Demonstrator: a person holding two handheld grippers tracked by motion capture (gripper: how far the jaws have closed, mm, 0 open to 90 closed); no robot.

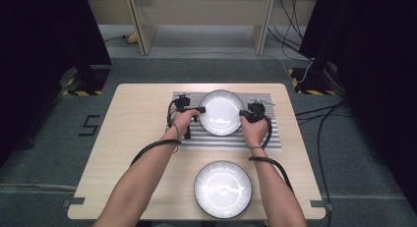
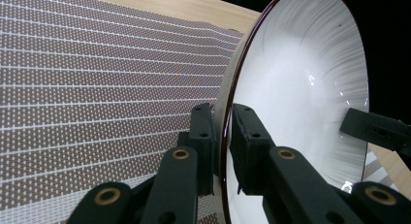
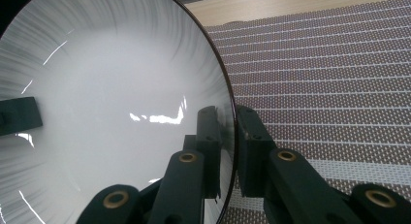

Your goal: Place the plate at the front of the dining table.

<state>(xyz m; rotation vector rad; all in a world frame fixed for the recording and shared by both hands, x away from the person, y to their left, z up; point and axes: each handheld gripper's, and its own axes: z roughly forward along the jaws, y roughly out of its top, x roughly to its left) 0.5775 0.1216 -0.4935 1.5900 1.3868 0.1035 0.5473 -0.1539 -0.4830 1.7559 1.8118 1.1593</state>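
Far plate (image 1: 221, 112): lying over the striped placemat (image 1: 275, 138) at the far half of the table (image 1: 137, 119); white glazed well, dark rim; carrying nothing, showing glare streaks alone.
Near plate (image 1: 223, 188): sitting on bare wood at the near edge, well apart from both grippers; same white glaze and dark rim; carrying nothing.
Placemat: grey weave with pale stripes, lying flat; seen close under the plate in both gripper views.
Writing: black mark shaped like a 5 (image 1: 90, 125) lying on the floor left of the table; nothing else legible.
Left gripper (image 1: 195, 110): clenching on the far plate's left rim; in the left gripper view (image 2: 223, 151) standing one jaw at the plate's underside, one jaw on the white face, rim running between them.
Right gripper (image 1: 244, 113): clenching on the same plate's right rim; in the right gripper view (image 3: 227, 151) pinching the rim likewise, one jaw on the glazed face, the other behind.
Plate relative to the tools: sitting between the two grippers, gripped at opposite edges; opposite gripper's jaw tip showing across the white face in each gripper view.
Hands: left hand (image 1: 183, 123) and right hand (image 1: 255, 131) wrapping the gripper bodies, cables trailing back along the forearms.
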